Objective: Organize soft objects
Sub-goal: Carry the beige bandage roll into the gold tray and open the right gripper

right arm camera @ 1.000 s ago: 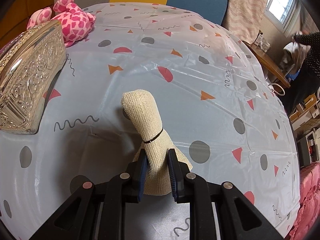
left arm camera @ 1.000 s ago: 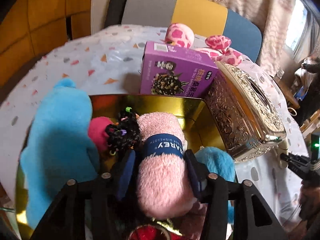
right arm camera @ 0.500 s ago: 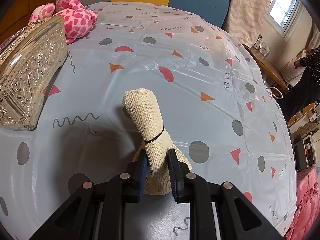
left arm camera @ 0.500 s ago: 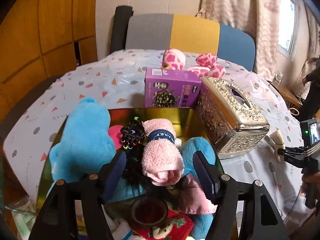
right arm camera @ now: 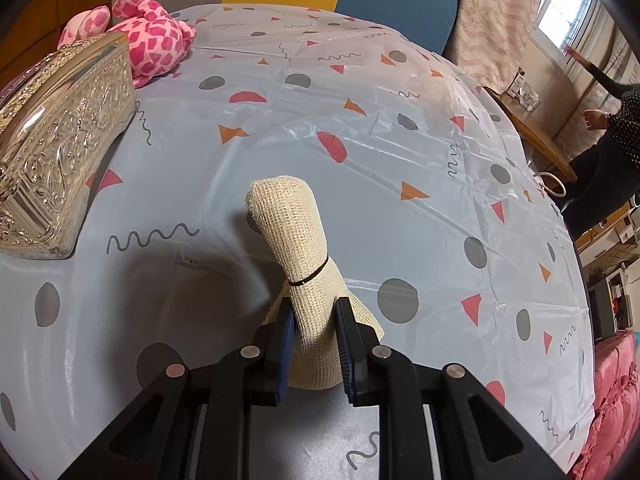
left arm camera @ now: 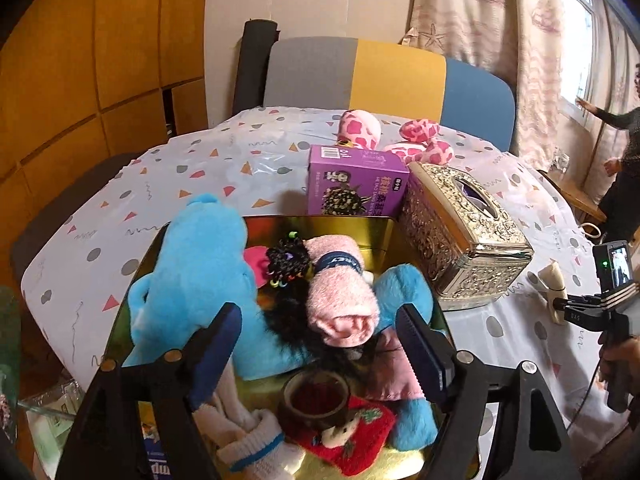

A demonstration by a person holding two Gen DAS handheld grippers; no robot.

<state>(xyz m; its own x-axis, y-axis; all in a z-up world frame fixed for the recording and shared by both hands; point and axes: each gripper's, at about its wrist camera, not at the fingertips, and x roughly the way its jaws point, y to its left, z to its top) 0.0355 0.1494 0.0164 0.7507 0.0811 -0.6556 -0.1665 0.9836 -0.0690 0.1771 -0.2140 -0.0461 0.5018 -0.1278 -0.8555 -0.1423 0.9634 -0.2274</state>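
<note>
Right wrist view: the cream mesh roll [right arm camera: 303,276], clamped in the right gripper [right arm camera: 314,344] just beside the silver tissue box [right arm camera: 60,148], is at risk of slipping during transfer, while the left gripper [left arm camera: 320,344], its jaws just opened, is held empty.

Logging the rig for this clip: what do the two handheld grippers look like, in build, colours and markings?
Both match: the left gripper and right gripper have black angular plastic linkages with silver round screw heads at the joints, and flat fingers faced with dark blue ribbed pads. Seen from the left wrist, the right unit carries a small lit screen with a green light; a thin cable hangs below it.
</note>
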